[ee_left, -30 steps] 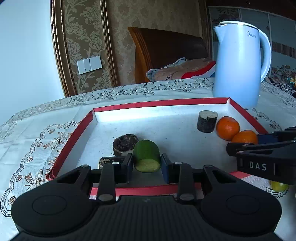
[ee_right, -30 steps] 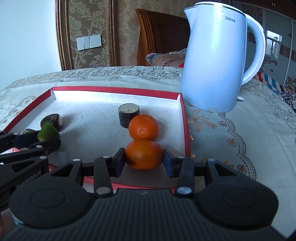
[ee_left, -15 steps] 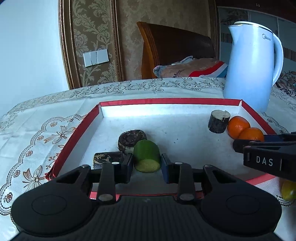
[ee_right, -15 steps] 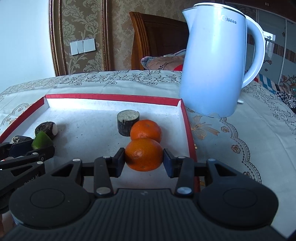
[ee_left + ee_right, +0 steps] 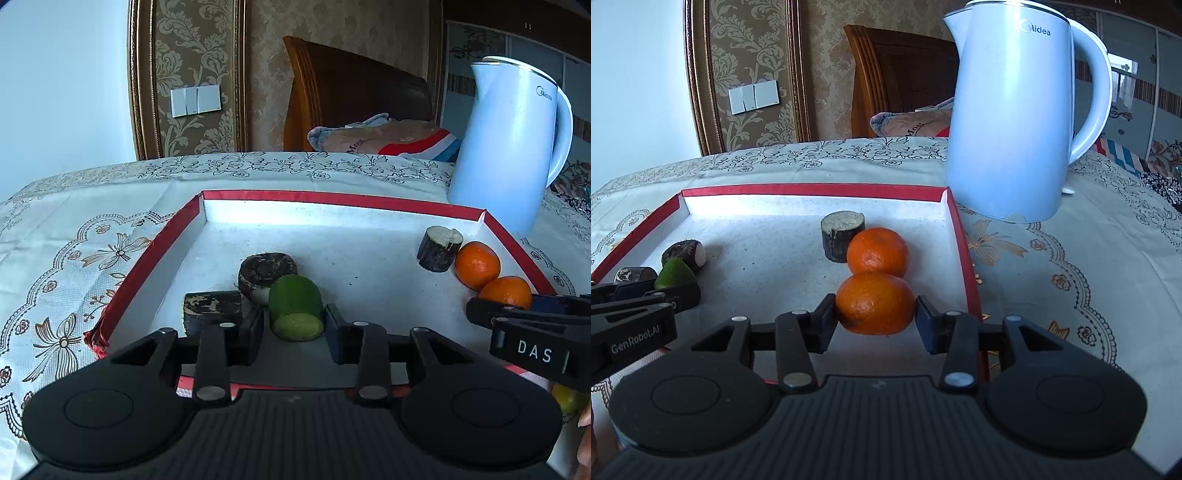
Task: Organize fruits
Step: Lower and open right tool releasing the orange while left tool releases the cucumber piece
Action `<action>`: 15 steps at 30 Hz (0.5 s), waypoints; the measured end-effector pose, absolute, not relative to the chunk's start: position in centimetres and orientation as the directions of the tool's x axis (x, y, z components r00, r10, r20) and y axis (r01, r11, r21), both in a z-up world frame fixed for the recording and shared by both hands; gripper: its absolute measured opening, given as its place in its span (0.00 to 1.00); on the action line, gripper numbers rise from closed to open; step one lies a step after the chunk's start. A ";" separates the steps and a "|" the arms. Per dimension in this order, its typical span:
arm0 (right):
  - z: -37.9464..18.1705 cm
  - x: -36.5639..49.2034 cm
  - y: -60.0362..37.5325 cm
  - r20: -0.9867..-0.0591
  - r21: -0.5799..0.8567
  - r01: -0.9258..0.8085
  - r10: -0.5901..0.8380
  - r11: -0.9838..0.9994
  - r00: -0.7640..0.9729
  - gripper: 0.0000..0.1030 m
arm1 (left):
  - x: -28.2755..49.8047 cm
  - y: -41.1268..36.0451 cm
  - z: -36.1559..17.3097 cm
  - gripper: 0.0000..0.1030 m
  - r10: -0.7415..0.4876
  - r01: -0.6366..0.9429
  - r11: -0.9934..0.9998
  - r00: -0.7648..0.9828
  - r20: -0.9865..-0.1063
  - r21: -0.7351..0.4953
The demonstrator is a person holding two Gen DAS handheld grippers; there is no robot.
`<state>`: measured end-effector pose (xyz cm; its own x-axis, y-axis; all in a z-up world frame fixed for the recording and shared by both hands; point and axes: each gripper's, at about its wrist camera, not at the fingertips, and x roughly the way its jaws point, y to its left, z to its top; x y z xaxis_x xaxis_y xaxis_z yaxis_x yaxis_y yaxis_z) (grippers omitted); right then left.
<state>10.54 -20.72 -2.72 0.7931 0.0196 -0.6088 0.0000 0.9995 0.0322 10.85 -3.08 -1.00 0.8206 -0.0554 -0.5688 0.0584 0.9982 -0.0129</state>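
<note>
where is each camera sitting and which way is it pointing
Left wrist: sits on the left gripper, looking forward and down along its fingers at the green fruit between them in the red-rimmed tray; its jaws have just been opening. The right gripper enters at right.
Right wrist: sits on the right gripper, looking forward and down at the near orange between its fingers; the left gripper enters at left.
Shared: tray, both oranges, green fruit, white kettle, patterned tablecloth.

Glossy smooth plastic kettle [image 5: 1015,118]; matt speckled tray floor [image 5: 768,251]; dimpled orange peel [image 5: 875,302]; embroidered cloth tablecloth [image 5: 74,236]
</note>
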 end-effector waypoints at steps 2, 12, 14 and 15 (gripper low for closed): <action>-2.7 10.4 -20.7 -0.608 0.031 0.000 0.019 1.000 0.793 0.44 | 10.9 -2.9 -1.0 0.38 -0.058 0.057 0.998 0.818 -0.572 -0.021; -2.1 9.5 -20.6 -0.580 0.041 -0.018 0.038 0.999 0.814 0.76 | 10.6 -2.8 -1.0 0.39 -0.064 0.066 0.998 0.817 -0.572 -0.017; -2.0 9.4 -20.7 -0.574 0.039 -0.007 0.028 0.999 0.818 0.84 | 10.4 -2.7 -0.9 0.46 -0.073 0.075 0.997 0.821 -0.567 -0.020; -2.0 9.3 -20.8 -0.572 0.044 -0.008 0.032 0.999 0.820 0.85 | 10.3 -2.6 -0.9 0.57 -0.079 0.079 0.997 0.822 -0.564 -0.024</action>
